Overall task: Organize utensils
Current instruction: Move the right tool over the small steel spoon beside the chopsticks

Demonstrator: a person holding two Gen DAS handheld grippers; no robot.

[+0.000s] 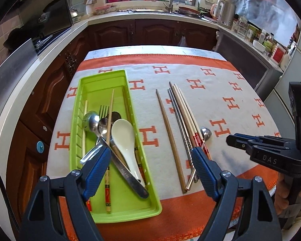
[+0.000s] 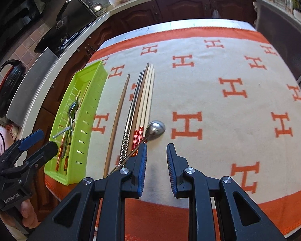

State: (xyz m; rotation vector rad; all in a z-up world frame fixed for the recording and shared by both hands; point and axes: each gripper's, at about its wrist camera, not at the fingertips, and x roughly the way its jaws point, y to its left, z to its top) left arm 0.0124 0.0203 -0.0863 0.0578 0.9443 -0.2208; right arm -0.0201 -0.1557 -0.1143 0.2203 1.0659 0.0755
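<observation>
A green tray (image 1: 118, 210) at the table's left holds a white ceramic spoon (image 1: 123, 136), metal spoons (image 1: 93, 121), a fork (image 1: 104, 109) and a few chopsticks. My left gripper (image 1: 150, 151) hovers open and wide over the tray's right wall, nothing between its fingers. On the cloth lie a brown chopstick (image 2: 118, 118), a bundle of steel and wooden chopsticks (image 2: 142, 102) and a metal spoon (image 2: 156, 128). My right gripper (image 2: 157, 146) hangs just in front of the spoon's bowl, slightly open and empty. The spoon's handle runs under its left finger (image 2: 142, 160).
The table wears a white cloth with orange H marks (image 2: 187, 124) and orange borders. Dark kitchen cabinets (image 1: 150, 32) and counters ring the table. The right gripper (image 1: 236, 142) shows in the left wrist view, the left gripper (image 2: 44, 142) in the right one, each in a hand.
</observation>
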